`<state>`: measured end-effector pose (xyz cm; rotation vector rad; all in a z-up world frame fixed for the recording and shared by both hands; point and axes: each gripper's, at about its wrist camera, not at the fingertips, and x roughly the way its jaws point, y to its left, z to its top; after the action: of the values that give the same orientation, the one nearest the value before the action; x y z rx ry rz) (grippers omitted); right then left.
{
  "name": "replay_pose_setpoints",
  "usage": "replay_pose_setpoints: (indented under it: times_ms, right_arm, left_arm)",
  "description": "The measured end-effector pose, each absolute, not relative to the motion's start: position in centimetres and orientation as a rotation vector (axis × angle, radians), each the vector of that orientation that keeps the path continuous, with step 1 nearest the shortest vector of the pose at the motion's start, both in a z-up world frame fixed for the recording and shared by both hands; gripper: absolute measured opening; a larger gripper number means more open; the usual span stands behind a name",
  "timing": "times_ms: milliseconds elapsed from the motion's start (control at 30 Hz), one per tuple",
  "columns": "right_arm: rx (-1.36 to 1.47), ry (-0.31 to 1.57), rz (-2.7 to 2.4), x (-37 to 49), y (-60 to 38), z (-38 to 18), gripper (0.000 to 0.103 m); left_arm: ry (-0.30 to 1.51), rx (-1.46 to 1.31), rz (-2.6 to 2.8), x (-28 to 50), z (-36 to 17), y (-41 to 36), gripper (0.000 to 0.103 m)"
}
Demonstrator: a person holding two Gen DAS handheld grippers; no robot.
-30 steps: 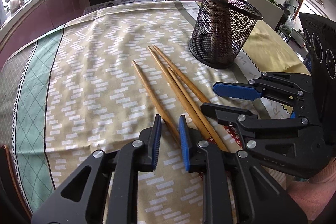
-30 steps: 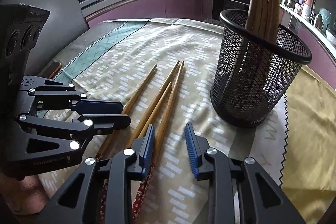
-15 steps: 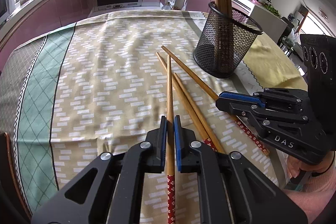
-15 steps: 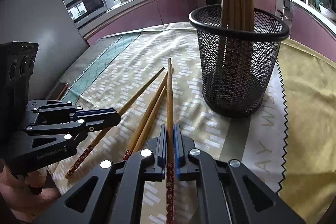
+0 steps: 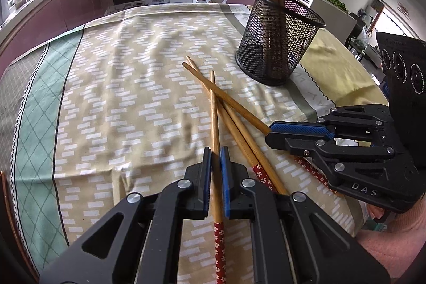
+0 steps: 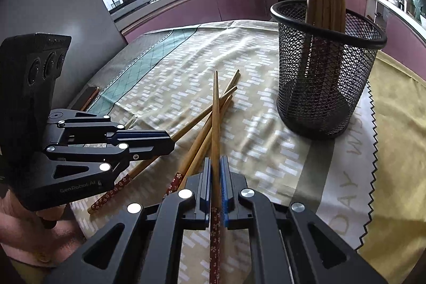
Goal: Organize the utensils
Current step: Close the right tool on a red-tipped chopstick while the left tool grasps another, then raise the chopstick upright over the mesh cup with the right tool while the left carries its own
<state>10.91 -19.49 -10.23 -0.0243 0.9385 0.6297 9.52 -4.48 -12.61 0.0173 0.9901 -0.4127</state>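
The left tool (image 5: pixel 215 160) has its jaws narrowed onto the left-held chopstick (image 5: pixel 213 111). The blue pads pinch the bare wood just ahead of the red flowered end, and the tip points straight forward. The right tool (image 6: pixel 215 167) grips the right-held chopstick (image 6: pixel 216 111) the same way, at the same spot on the shaft.

Both sticks look light, thin and stiff, with smooth round wood that could roll or swivel between flat pads. A grip near the thick patterned end looks firm enough, but the long free tip will swing with any wrist twist.

Between the two tools, just beside each, a loose pair of chopsticks (image 5: pixel 241 135) lies on the tablecloth (image 5: pixel 119 97), crossed under the held sticks. It is unclear whether the held tips are clear of them.

Ahead and to the right of the left tool, and ahead-right of the right tool, the mesh holder (image 6: pixel 324 87) stands upright on the table with several chopsticks already inside.
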Motion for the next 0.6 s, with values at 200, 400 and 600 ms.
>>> replay_pose_setpoints:
  times_ms: [200, 400, 600]
  right_arm:
    - [-0.033, 0.945, 0.625, 11.6, -19.1, -10.4, 0.007]
    - [-0.029, 0.947, 0.635, 12.3, -18.7, -10.4, 0.008]
    - [-0.017, 0.936, 0.639, 12.1, -18.9, -10.2, 0.006]
  left_arm:
    - [0.995, 0.027, -0.427, 10.3, -12.8, -4.5, 0.009]
    - [0.998, 0.034, -0.427, 11.0, -12.8, -4.9, 0.009]
    - [0.998, 0.009, -0.413, 11.2, -12.6, -4.9, 0.008]
